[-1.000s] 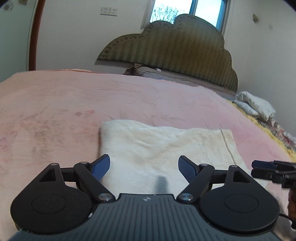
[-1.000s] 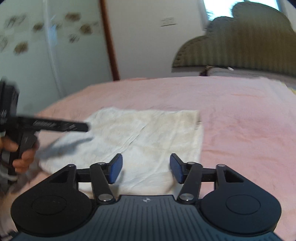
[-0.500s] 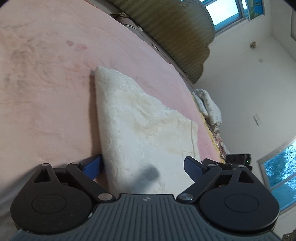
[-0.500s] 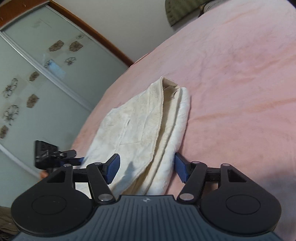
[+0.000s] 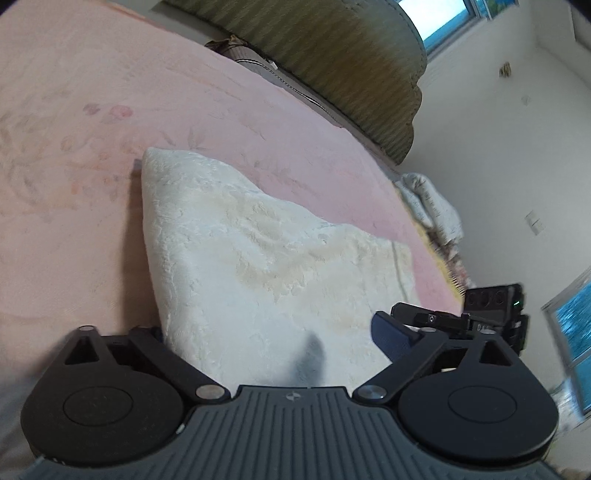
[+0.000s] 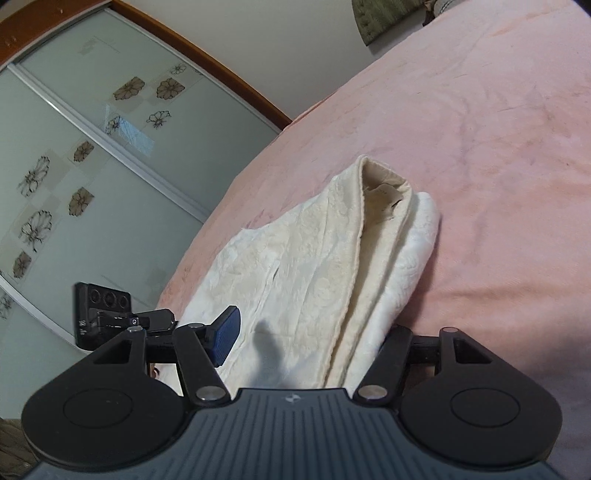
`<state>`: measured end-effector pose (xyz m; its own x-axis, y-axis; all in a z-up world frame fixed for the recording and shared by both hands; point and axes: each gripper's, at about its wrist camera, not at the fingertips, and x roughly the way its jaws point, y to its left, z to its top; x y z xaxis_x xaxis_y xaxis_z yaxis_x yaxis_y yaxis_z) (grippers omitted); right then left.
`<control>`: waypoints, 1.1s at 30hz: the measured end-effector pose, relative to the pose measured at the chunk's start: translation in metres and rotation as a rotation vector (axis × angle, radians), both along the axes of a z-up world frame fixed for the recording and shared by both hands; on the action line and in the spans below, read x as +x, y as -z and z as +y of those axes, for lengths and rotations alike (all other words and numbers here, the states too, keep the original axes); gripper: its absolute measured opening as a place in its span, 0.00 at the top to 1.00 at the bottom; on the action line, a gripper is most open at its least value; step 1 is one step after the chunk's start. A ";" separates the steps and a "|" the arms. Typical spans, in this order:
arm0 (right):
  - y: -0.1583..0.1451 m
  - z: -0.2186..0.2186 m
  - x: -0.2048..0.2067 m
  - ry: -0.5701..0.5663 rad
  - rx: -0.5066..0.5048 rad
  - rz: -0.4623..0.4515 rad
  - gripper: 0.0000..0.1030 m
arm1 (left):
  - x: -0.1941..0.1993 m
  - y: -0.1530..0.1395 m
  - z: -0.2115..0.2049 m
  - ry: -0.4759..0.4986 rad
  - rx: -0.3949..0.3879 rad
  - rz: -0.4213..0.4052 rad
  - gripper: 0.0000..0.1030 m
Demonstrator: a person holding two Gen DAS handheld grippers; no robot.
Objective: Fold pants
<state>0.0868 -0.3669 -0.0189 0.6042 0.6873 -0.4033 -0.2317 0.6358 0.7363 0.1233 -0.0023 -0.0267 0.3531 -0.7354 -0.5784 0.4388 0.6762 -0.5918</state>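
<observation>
Pink blanket [image 5: 92, 155] all over the bed, plushy, with faint flower prints and a couple of reddish blotches up around 10 o'clock in the left wrist view. Cream pants [image 5: 258, 266] dead center on it, folded into a thick stack, layered edges and a waistband opening poking up toward 12 in the right wrist view [image 6: 332, 258].

Left gripper [image 5: 273, 343] straddling the near end of the pants, jaws wide but closing, cloth between them; left pad tucked under the fold at 8 o'clock, right pad clear of the fabric at 4. Not pinching yet. Right gripper [image 6: 310, 339] same deal on the other end: closing, stack between the jaws, blue pad at 8 hanging off the cloth, the far finger hidden behind the fold at 4. No real squeeze there either.

Olive scalloped headboard [image 5: 351, 59] up at 12–1, bright window [image 5: 436, 18] past it, white wall [image 5: 498, 155]. Crumpled quilt [image 5: 428, 206] off the bed edge at 3. Frosted sliding doors [image 6: 74, 166] with flower decals and a brown wood frame at 9–11 on the other side.
</observation>
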 end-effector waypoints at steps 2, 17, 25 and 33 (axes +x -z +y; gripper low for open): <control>-0.002 0.006 -0.002 0.015 -0.054 0.006 0.58 | -0.007 -0.004 -0.009 -0.002 0.104 -0.073 0.37; -0.032 0.050 -0.027 0.123 -0.313 -0.085 0.71 | -0.043 -0.030 -0.048 -0.071 0.451 -0.315 0.65; -0.048 0.063 -0.034 0.128 -0.376 -0.135 0.76 | -0.050 -0.042 -0.047 -0.077 0.478 -0.349 0.72; -0.062 0.073 -0.032 0.117 -0.372 -0.171 0.77 | -0.058 -0.055 -0.039 -0.120 0.475 -0.383 0.75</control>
